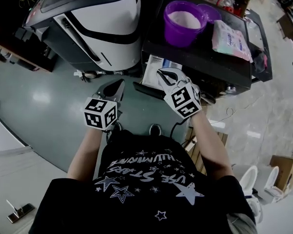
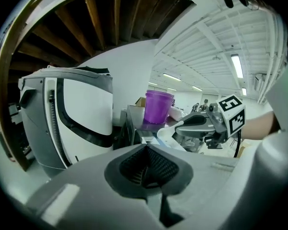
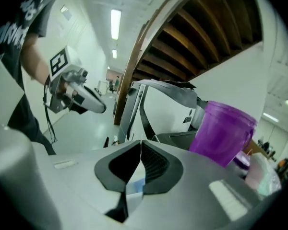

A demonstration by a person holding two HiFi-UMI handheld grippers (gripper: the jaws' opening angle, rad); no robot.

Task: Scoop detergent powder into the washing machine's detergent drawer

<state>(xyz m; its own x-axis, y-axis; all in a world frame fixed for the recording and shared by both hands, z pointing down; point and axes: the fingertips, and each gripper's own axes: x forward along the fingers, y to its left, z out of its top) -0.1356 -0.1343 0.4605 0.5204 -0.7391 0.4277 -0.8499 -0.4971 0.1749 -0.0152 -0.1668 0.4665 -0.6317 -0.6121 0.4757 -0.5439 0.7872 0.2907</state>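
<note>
A purple bucket (image 1: 184,21) of white powder stands on the black top of the washing machine (image 1: 205,57); it also shows in the gripper views (image 2: 158,107) (image 3: 223,133). The detergent drawer (image 1: 154,66) is pulled out at the machine's front. My right gripper (image 1: 165,75) hovers over the drawer, shut on the handle of a white scoop (image 3: 133,185); the scoop bowl (image 2: 169,132) pokes out beyond its jaws. My left gripper (image 1: 115,88) hangs over the floor left of the drawer, shut, with nothing seen in it (image 2: 146,163).
A big white and grey appliance (image 1: 95,21) stands left of the washing machine. The bucket's purple lid (image 1: 212,11) and a soft pastel pouch (image 1: 229,38) lie on the machine top. Green floor (image 1: 44,106) spreads to the left.
</note>
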